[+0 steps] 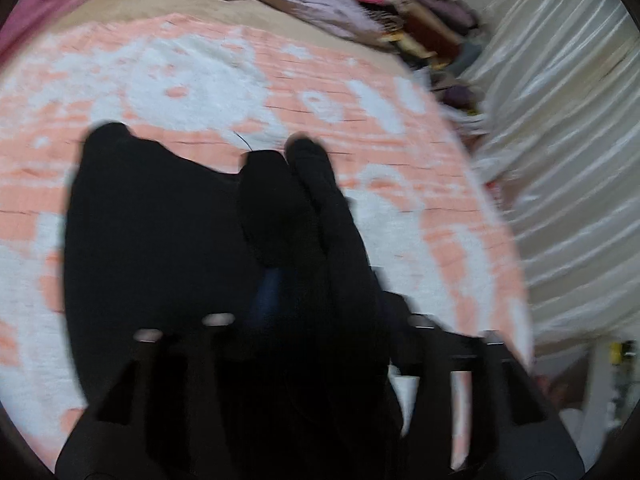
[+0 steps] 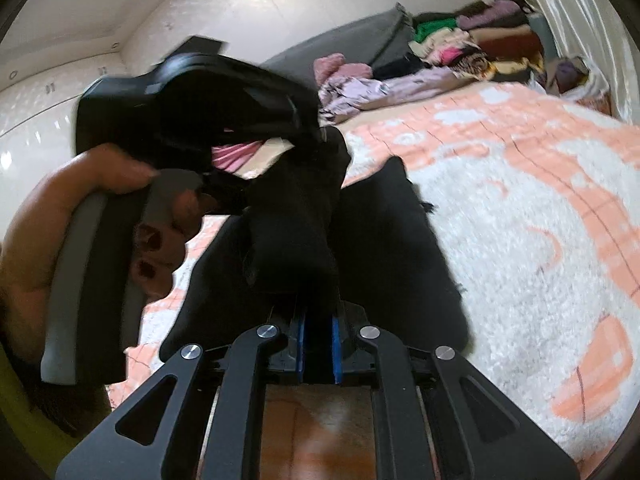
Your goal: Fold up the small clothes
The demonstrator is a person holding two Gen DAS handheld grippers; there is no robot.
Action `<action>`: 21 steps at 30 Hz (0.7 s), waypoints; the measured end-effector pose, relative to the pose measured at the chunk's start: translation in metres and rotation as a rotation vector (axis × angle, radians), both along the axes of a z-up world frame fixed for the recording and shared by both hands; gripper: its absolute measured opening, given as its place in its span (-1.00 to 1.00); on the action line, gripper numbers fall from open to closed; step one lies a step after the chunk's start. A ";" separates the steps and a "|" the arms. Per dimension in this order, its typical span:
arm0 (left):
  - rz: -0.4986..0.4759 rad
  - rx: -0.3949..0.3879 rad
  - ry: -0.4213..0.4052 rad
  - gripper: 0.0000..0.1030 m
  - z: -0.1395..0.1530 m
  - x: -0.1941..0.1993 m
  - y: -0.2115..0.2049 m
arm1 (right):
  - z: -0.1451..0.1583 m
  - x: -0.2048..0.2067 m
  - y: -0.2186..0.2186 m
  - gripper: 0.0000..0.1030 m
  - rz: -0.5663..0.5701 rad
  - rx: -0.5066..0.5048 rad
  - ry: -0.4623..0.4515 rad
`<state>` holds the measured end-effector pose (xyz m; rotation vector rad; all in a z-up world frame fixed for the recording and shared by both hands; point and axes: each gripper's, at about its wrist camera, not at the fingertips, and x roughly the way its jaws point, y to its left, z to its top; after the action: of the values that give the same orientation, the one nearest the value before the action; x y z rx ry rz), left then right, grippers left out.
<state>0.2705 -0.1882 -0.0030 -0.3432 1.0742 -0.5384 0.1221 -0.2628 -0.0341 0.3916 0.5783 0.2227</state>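
A black garment (image 2: 304,216) is held up over a bed covered by a fuzzy peach and white blanket (image 2: 500,216). In the right wrist view, the right gripper (image 2: 319,344) is seen with its two blue pads (image 2: 336,348) brought close together, and a bunched part of the black cloth is pinched between them. From there the cloth is draped up and over to the left gripper (image 2: 320,136), which is held by a hand (image 2: 160,216) with dark painted nails. The tips of that gripper are buried in the cloth, so it cannot be told from this view how far they are apart. In the left wrist view everything is blurred. The black garment (image 1: 168,240) is seen hanging down in front of the left gripper (image 1: 272,296), and a bit of blue pad (image 1: 266,296) is peeking out from under it. The cloth looks to be gripped there, but how tightly the fingers are closed cannot be told. The lower part of the garment is spread against the blanket (image 1: 200,80). A lilac garment (image 2: 360,90) is lying crumpled further up the bed, and a pile of mixed coloured clothes (image 2: 480,46) is stacked beside a shiny white curtain (image 1: 568,128).
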 end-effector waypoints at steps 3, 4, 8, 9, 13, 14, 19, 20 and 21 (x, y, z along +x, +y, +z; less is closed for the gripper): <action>0.017 -0.095 -0.013 0.12 0.004 -0.008 0.018 | -0.010 0.003 -0.012 -0.70 -0.013 0.029 0.034; 0.030 -0.096 -0.035 0.12 0.007 -0.012 0.028 | -0.013 0.003 -0.016 -0.68 -0.013 0.044 0.046; 0.119 -0.002 -0.115 0.12 0.011 -0.035 0.065 | -0.015 -0.007 -0.024 -0.65 0.007 0.062 0.053; 0.140 0.029 -0.131 0.12 0.010 -0.039 0.074 | -0.013 -0.011 -0.024 -0.60 0.014 0.046 0.054; 0.165 0.163 -0.158 0.13 -0.004 -0.053 0.089 | 0.003 -0.029 -0.034 -0.43 -0.026 -0.003 0.038; 0.144 0.216 -0.168 0.15 -0.012 -0.057 0.085 | 0.010 -0.034 -0.040 -0.43 -0.050 -0.007 0.023; 0.149 0.257 -0.186 0.15 -0.028 -0.064 0.079 | 0.046 -0.022 -0.051 -0.33 -0.058 -0.058 -0.038; 0.156 0.246 -0.181 0.15 -0.028 -0.063 0.080 | 0.051 -0.014 -0.050 -0.30 -0.048 -0.073 -0.035; 0.156 0.240 -0.178 0.15 -0.027 -0.063 0.081 | 0.056 -0.001 -0.046 -0.28 -0.008 -0.083 -0.019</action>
<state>0.2074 -0.1067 -0.0300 -0.1627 0.9195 -0.2904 0.1214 -0.3087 0.0218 0.3116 0.5650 0.1938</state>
